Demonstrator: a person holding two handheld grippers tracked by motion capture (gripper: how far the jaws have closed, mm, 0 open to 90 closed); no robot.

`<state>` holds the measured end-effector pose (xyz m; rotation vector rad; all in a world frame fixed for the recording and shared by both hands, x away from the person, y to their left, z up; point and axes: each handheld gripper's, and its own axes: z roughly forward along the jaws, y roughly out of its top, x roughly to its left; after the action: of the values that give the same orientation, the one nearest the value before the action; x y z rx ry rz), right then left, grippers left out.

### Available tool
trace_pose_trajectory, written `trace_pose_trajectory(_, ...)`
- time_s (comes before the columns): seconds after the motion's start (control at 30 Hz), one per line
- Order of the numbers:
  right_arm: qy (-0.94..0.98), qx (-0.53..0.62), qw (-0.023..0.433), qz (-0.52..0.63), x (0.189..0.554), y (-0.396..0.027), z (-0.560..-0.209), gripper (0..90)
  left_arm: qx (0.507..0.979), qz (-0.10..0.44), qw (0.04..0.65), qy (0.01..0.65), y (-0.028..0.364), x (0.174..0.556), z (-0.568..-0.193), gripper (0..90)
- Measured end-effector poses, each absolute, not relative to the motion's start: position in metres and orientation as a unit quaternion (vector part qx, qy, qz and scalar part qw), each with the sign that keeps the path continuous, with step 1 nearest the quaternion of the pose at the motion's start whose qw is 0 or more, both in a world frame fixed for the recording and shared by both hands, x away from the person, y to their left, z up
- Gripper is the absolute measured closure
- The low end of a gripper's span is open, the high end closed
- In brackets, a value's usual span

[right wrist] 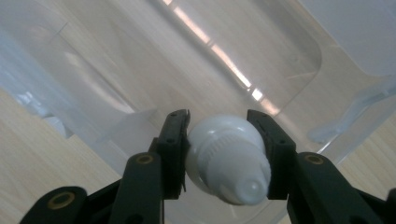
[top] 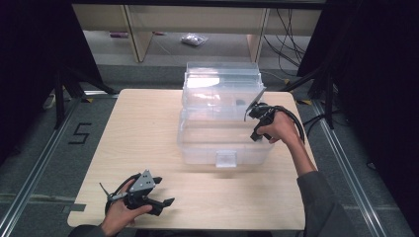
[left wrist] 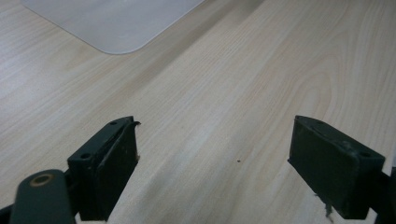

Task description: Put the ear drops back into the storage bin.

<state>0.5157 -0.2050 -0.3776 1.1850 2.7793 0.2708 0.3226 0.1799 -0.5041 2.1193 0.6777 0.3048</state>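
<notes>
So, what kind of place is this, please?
Probably a lab or a recording workspace, not a home. A wooden table stands between black curtains, a number is taped on the floor, and loose cables lie behind the clear plastic box.

place: lab-style recording bay | evidence: bare wooden table (top: 148, 143) ringed by black curtains (top: 29, 59) | metal floor rails (top: 29, 182) | a "5" taped on the grey floor (top: 80, 133) | loose cables (top: 289, 34) by plain light-wood furniture (top: 138, 29)
</notes>
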Motion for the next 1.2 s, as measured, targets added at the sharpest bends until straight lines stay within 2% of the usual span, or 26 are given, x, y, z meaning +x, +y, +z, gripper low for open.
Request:
trace_pose_trajectory(0.8, 0.907, 0.415, 0.029, 0.067, 0.533, -0.201, -0.421, 60.2, 0.851, 0.121, 0.433, 0.272, 0.18, 0.323, -0.504, 14.8)
trace_pose_trajectory(1.2, 0.909, 0.414, 0.023, 0.051, 0.534, -0.197, -0.43, 60.1, 0.847, 0.119, 0.438, 0.277, 0.179, 0.321, -0.504, 14.8)
